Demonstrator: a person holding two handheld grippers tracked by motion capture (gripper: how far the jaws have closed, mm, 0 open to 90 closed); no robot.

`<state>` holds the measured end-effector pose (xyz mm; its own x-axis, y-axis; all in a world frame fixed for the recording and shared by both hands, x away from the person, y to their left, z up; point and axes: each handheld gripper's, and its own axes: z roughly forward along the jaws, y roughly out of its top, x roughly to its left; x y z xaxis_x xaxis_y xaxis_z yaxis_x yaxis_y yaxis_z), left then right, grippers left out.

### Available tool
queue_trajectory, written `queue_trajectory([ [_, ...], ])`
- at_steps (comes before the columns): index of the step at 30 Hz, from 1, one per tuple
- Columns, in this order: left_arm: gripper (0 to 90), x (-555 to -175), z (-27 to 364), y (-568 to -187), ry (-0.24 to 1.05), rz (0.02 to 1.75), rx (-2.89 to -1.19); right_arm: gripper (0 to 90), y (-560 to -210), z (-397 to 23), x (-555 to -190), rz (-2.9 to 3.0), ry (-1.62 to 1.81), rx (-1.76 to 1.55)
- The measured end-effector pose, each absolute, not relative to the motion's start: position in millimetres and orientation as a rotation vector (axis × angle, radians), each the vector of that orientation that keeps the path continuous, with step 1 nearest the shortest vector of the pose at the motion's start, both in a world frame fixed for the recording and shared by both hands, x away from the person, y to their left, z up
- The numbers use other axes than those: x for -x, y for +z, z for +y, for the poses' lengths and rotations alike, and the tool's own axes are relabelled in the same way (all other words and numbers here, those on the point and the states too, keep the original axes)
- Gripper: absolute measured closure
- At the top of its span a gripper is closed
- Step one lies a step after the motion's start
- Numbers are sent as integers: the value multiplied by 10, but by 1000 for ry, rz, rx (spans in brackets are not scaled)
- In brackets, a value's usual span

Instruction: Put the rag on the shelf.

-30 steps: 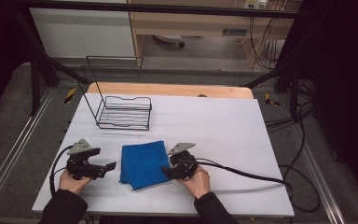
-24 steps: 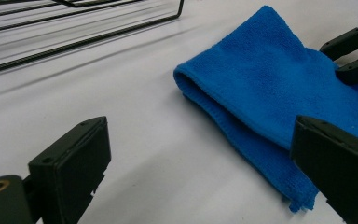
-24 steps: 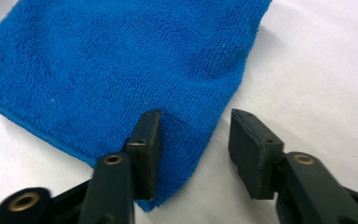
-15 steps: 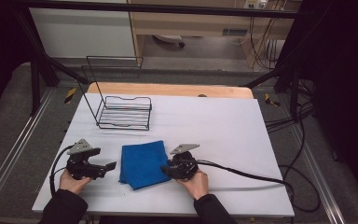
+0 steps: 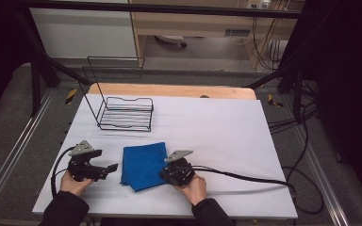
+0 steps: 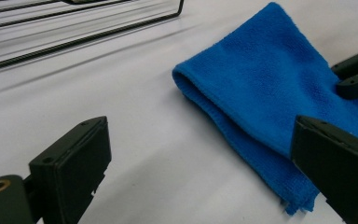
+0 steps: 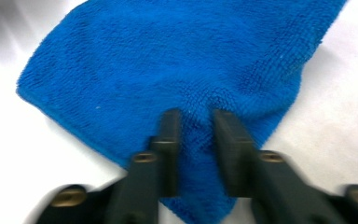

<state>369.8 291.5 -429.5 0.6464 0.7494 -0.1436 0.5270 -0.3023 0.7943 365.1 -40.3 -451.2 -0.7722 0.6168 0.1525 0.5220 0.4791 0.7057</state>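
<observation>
Right gripper (image 7: 196,140) pinches the folded blue microfibre cloth (image 5: 143,165).
Its jaws seem nearly pressed together on a raised ridge; left gripper (image 6: 200,172) waits spread, just beside.

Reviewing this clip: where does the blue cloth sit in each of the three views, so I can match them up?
High view: blue cloth lies low centre on the white table, between the two grippers.
Left gripper view: it fills the right half, beyond the wide-open jaws.
Right gripper view: it covers the upper centre, a ridge pinched between the jaws.
Shared landmark: the right gripper at the cloth's edge, seen again.
</observation>
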Motion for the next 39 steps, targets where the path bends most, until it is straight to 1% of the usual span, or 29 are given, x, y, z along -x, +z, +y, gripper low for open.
queue_trajectory([
  [2, 52, -3695, 2916, -4290, 323, 993, -1986, 859, -4509, -398, -3648, 2597, 1179, -1041],
  [4, 52, -3692, 2920, -4287, 323, 993, -1985, 871, -4493, -406, -3661, 2603, 1181, -1060],
  [11, 52, -3694, 2931, -4286, 321, 994, -1980, 871, -4286, -506, -3651, 2528, 1207, -1088],
  [14, 52, -3693, 2922, -4288, 320, 993, -1982, 864, -4292, -550, -3668, 2524, 1184, -1130],
  [16, 52, -3694, 2925, -4289, 317, 994, -1985, 832, -4336, -568, -3669, 2510, 1166, -1155],
  [21, 52, -3693, 2933, -4287, 317, 994, -1981, 576, -4355, -613, -3660, 2474, 1106, -1108],
  [23, 54, -3694, 2923, -4290, 309, 996, -1986, 550, -4391, -633, -3661, 2488, 1094, -1108],
  [25, 55, -3692, 2907, -4291, 306, 995, -1990, 549, -4476, -645, -3661, 2518, 1094, -1131],
  [27, 55, -3687, 2896, -4287, 306, 993, -1989, 607, -4507, -655, -3644, 2508, 1125, -1122],
  [30, 55, -3691, 2896, -4291, 302, 996, -1988, 785, -4505, -636, -3629, 2543, 1169, -1180],
  [31, 55, -3692, 2899, -4293, 300, 999, -1988, 815, -4514, -629, -3620, 2539, 1179, -1178],
  [33, 55, -3693, 2905, -4293, 297, 1000, -1986, 844, -4498, -626, -3605, 2533, 1190, -1230],
  [37, 56, -3698, 2910, -4293, 295, 1002, -1982, 854, -4416, -620, -3531, 2512, 1297, -1338],
  [39, 55, -3698, 2907, -4294, 295, 1002, -1984, 855, -4370, -609, -3477, 2497, 1294, -1349],
])
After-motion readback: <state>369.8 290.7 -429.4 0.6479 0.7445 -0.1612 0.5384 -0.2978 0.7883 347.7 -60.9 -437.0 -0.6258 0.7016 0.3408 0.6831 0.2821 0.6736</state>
